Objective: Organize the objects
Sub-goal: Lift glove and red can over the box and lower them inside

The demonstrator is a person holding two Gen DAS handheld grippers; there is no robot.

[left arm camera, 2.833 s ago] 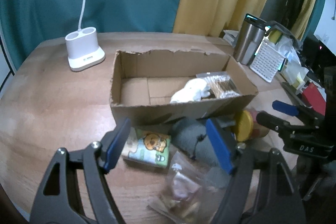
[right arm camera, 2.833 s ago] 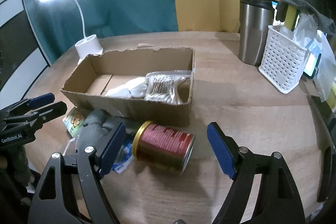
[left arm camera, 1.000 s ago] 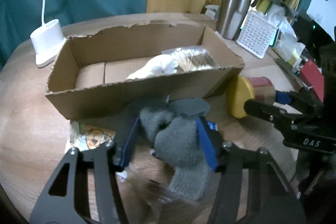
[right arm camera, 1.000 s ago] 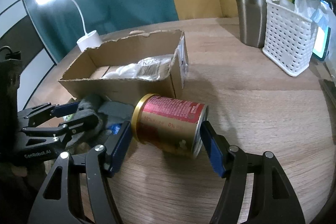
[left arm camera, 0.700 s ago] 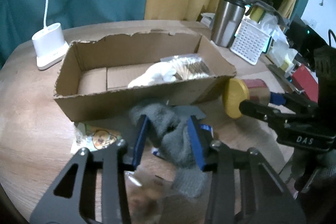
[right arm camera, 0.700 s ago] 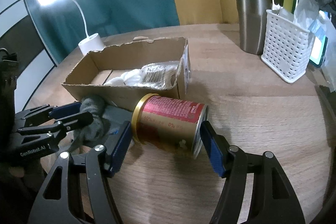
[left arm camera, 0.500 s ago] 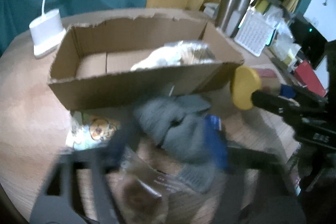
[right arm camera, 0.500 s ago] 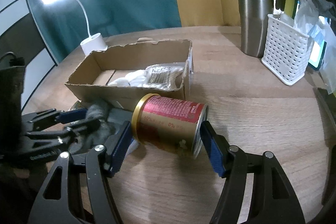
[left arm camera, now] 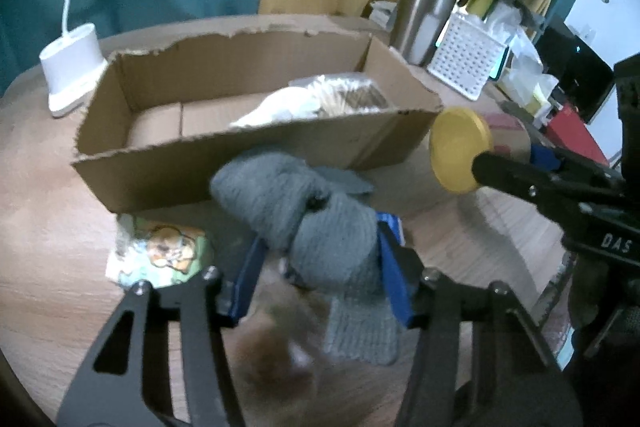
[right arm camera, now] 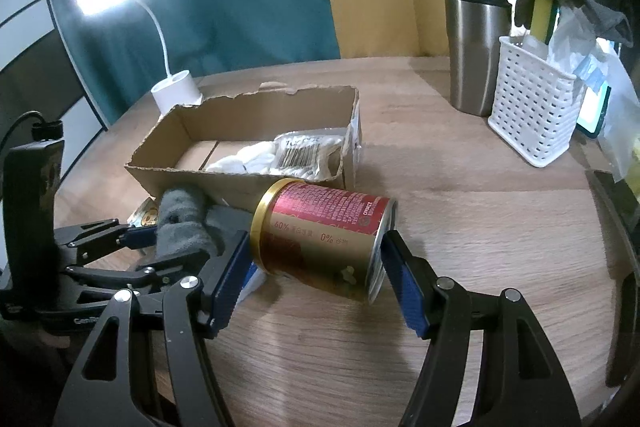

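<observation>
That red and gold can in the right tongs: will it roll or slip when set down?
The can lies sideways between the right tongs, so it would probably roll if released. The pads grip its lid and base ends; the smooth metal may slip.

Left claw [left arm camera: 320,275] is clamped on a bunched grey sock [left arm camera: 316,223] right in front of the cardboard box [left arm camera: 192,163], while the right claw [left arm camera: 516,167] off to the side grips a yellow-lidded can [left arm camera: 460,155].
</observation>
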